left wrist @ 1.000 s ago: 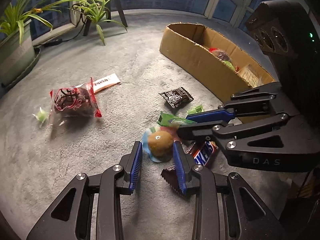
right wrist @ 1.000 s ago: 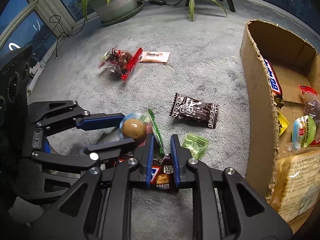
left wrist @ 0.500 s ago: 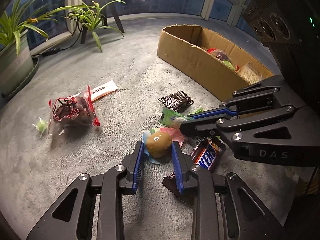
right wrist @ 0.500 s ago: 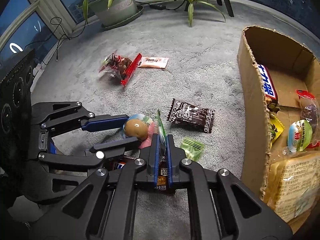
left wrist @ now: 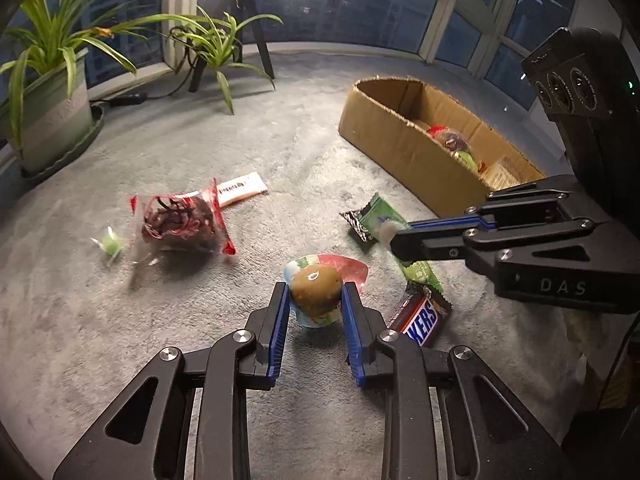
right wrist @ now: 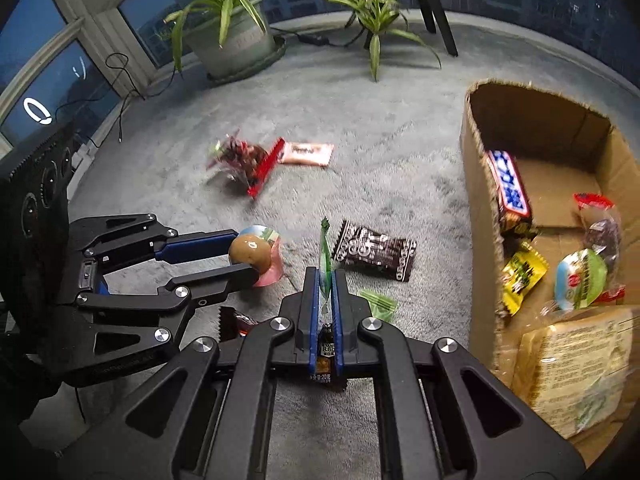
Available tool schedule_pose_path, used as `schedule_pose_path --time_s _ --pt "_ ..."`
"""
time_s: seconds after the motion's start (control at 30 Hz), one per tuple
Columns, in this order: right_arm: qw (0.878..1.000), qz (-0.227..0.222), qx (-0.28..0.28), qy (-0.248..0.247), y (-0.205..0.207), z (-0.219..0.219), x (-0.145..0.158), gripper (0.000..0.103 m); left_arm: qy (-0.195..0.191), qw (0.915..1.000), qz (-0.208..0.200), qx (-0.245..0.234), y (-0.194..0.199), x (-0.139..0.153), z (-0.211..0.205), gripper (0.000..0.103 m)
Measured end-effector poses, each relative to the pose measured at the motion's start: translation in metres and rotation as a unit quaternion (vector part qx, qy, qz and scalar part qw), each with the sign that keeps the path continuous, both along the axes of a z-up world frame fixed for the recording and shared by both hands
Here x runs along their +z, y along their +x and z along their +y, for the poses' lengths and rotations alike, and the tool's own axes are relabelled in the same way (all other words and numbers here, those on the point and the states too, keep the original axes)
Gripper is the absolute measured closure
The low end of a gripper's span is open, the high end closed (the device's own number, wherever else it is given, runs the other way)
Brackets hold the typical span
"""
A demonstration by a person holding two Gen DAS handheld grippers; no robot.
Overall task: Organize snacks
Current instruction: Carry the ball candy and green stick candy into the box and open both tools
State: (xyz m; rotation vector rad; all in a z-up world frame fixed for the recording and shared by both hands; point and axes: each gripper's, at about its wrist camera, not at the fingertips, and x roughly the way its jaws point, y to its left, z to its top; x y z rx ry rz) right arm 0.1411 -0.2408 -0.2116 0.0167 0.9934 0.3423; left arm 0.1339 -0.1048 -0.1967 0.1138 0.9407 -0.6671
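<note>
My left gripper [left wrist: 315,300] is shut on a round brown snack in a blue and pink wrapper [left wrist: 316,291] and holds it just above the grey carpet; it also shows in the right wrist view [right wrist: 253,255]. My right gripper [right wrist: 325,280] is shut on a thin green packet [right wrist: 325,261], seen edge on, and the packet shows in the left wrist view [left wrist: 394,236]. The cardboard box [right wrist: 482,196] with several snacks inside stands to the right; it also shows in the left wrist view [left wrist: 404,148].
On the carpet lie a Snickers bar [left wrist: 422,320], a dark brown packet [right wrist: 374,250], a small green packet [right wrist: 378,304], a red-trimmed clear bag [left wrist: 180,220], a pale sachet [left wrist: 240,188] and a small green candy [left wrist: 109,243]. Potted plants [right wrist: 232,36] stand by the windows.
My left gripper closed on the round brown snack and lifted it. My right gripper closed on the thin green packet and raised it off the carpet.
</note>
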Motion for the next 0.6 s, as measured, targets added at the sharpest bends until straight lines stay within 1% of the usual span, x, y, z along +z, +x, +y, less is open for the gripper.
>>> schedule_pose_path --time_s 0.13,0.3,0.5,0.6 --pt "1.000 -0.014 -0.005 0.005 -0.004 -0.008 0.016 0.097 -0.012 0.9999 -0.009 0.003 -0.001 0.013 0.003 0.078" --pt "0.999 -0.033 -0.019 0.013 -0.010 -0.028 0.037 0.097 -0.033 0.9992 -0.023 0.003 -0.001 0.033 -0.001 0.078" --pt "0.997 -0.055 -0.047 0.020 -0.018 -0.062 0.058 0.097 -0.051 0.9978 -0.041 -0.009 0.004 0.052 -0.024 0.078" --pt "0.996 -0.061 -0.063 0.018 -0.021 -0.082 0.064 0.097 -0.061 0.9969 -0.047 -0.018 0.007 0.060 -0.043 0.078"
